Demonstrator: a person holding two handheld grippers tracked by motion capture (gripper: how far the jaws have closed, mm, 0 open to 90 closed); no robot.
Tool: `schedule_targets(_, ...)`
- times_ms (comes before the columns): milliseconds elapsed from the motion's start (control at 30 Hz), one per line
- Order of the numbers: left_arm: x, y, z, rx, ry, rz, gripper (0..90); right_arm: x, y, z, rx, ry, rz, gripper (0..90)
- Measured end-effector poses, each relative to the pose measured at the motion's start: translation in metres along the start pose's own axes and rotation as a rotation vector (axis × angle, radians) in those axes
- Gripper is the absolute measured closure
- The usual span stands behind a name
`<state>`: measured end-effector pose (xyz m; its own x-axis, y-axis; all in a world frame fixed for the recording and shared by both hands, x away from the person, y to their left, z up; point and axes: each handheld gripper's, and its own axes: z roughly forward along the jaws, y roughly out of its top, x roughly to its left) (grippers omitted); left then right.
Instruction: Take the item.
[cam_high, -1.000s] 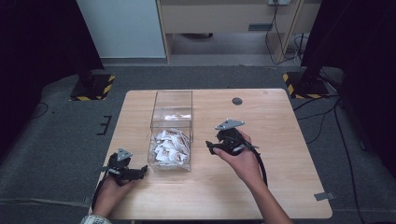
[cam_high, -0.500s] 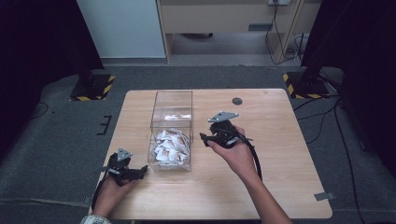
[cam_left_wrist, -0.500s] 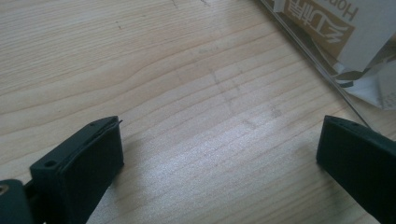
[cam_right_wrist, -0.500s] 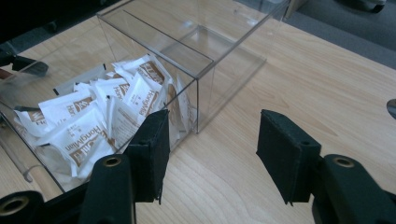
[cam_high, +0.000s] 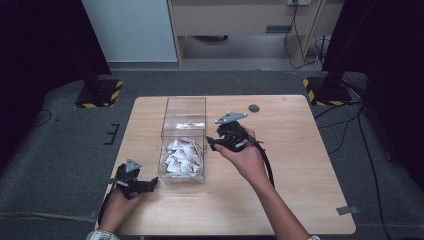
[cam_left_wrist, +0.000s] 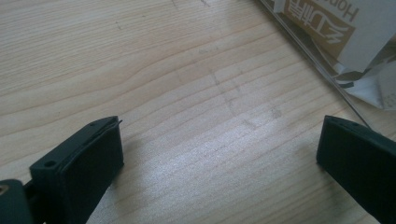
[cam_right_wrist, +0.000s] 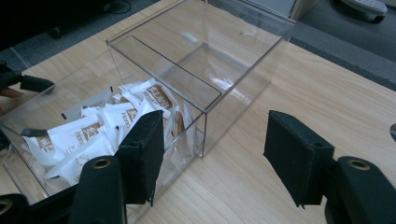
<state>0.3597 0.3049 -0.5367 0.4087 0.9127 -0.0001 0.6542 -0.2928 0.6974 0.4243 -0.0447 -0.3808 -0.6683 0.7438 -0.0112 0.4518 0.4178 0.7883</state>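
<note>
Nearest, my left gripper (cam_high: 150, 184) rests on the table (cam_high: 300, 165), jaws spread, empty. Beyond, sachets (cam_high: 182, 155) fill the box's (cam_high: 184, 107) near compartment. My right gripper (cam_high: 212, 142), jaws just widening, hangs empty beside it.

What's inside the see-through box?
The clear box has two sections. The near one holds a pile of white packets; the far one looks empty. Packets underneath the pile are hidden.
</note>
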Motion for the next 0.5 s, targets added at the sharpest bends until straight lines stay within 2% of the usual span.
schedule_targets(500,0.000,0.000,0.000,-0.001,0.002,-0.001,0.0,0.014,0.011,0.014,-0.001,0.026,-0.028,39.0)
